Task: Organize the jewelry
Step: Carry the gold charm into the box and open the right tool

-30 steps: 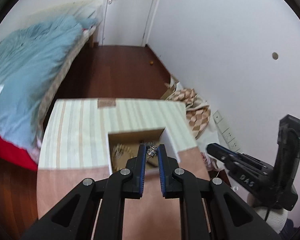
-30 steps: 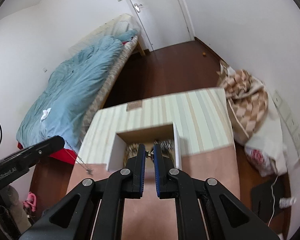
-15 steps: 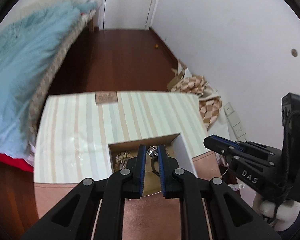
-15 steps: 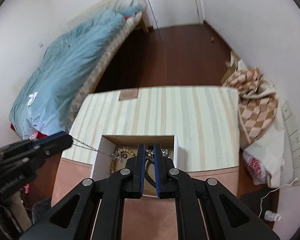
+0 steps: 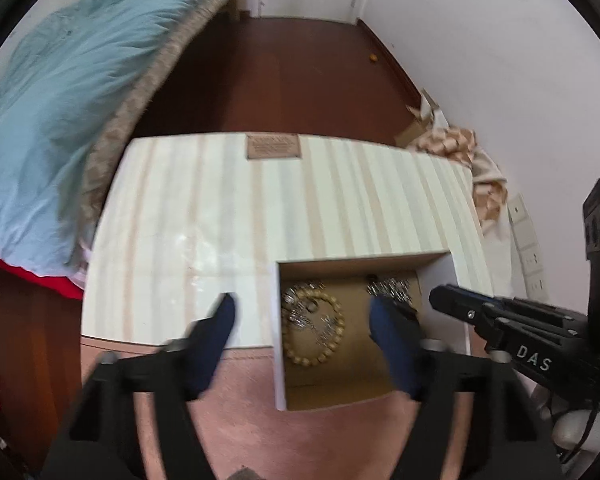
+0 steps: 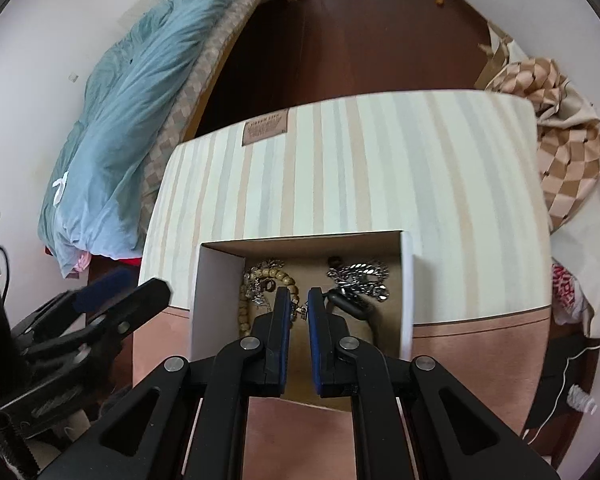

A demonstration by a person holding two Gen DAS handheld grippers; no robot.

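Left hand-held gripper (image 5: 300, 312) jaws now opening, chain no longer pinched.

blue duvet (image 5: 60, 92), checkered cloth (image 6: 560, 168), dark wood floor (image 5: 284, 76)

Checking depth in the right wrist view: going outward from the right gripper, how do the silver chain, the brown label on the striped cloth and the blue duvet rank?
1. Silver chain, in the box just right of the right gripper.
2. Brown label, at the cloth's far edge.
3. Blue duvet, on the bed, upper left.
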